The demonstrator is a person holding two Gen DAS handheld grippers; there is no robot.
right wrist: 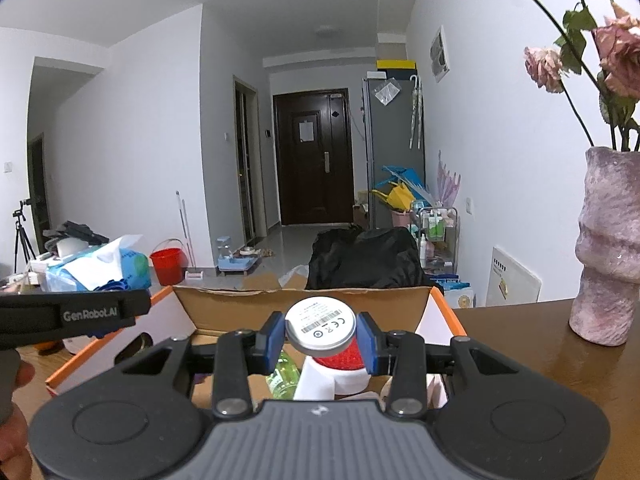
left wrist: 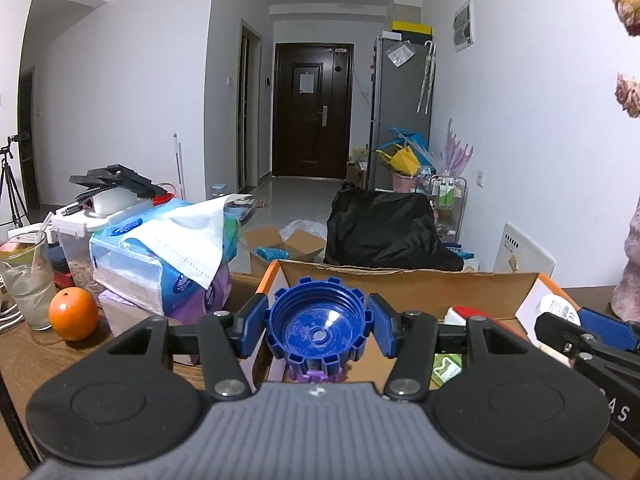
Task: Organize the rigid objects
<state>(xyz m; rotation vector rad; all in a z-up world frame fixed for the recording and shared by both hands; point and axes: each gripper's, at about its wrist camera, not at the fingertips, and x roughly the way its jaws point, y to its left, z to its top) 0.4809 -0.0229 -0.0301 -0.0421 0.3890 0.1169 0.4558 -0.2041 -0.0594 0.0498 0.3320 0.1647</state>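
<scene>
In the left wrist view my left gripper (left wrist: 317, 330) is shut on a blue ridged screw cap (left wrist: 317, 326), its hollow inside facing the camera, with a purple part (left wrist: 316, 374) under it. It hangs over the open cardboard box (left wrist: 400, 280). In the right wrist view my right gripper (right wrist: 321, 338) is shut on a round white disc (right wrist: 320, 323) with a barcode label. Below the disc, inside the cardboard box (right wrist: 304, 300), stand a red and white object (right wrist: 344, 364) and a green bottle (right wrist: 286, 376). The right gripper's blue fingers (left wrist: 608, 330) show at the left wrist view's right edge.
A tissue pack (left wrist: 160, 256), an orange (left wrist: 73, 318), a glass (left wrist: 28, 280) and a plastic container (left wrist: 80, 240) crowd the table to the left. A pink vase (right wrist: 608, 248) with dried roses stands on the brown table (right wrist: 520, 344) at right. A hand (right wrist: 16, 420) holds the left tool.
</scene>
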